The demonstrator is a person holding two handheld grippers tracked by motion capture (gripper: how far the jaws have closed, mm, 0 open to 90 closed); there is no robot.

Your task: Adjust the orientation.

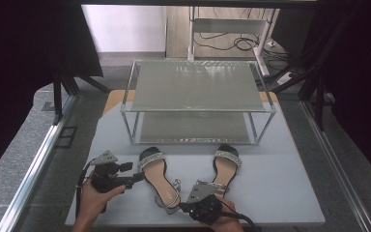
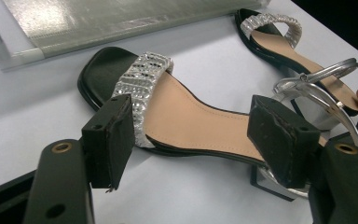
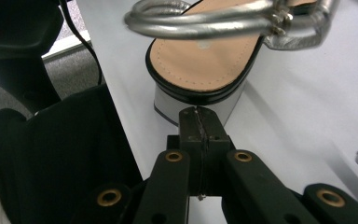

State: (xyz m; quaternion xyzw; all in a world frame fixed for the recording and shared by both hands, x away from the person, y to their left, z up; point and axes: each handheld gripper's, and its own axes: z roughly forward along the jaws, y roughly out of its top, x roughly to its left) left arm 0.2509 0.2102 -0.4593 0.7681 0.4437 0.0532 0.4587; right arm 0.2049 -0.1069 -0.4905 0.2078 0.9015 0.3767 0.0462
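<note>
Two black sandals with rhinestone bands and silver ankle straps lie on the grey table. The left sandal (image 1: 157,176) (image 2: 191,116) lies close in front of my left gripper (image 1: 137,178) (image 2: 196,135). That gripper is open and its pads do not touch the shoe. The right sandal (image 1: 226,166) (image 2: 279,39) lies further right, toe towards the rack. My right gripper (image 1: 182,207) (image 3: 199,116) is shut with nothing in it. Its tips sit just short of the silver block heel of the left sandal (image 3: 200,60).
A two-tier metal shoe rack (image 1: 198,87) (image 2: 98,23) stands at the back of the table (image 1: 280,183). Both its shelves are bare. The table's front edge runs right beside the right gripper. Dark curtains hang at both sides and cables lie on the floor behind.
</note>
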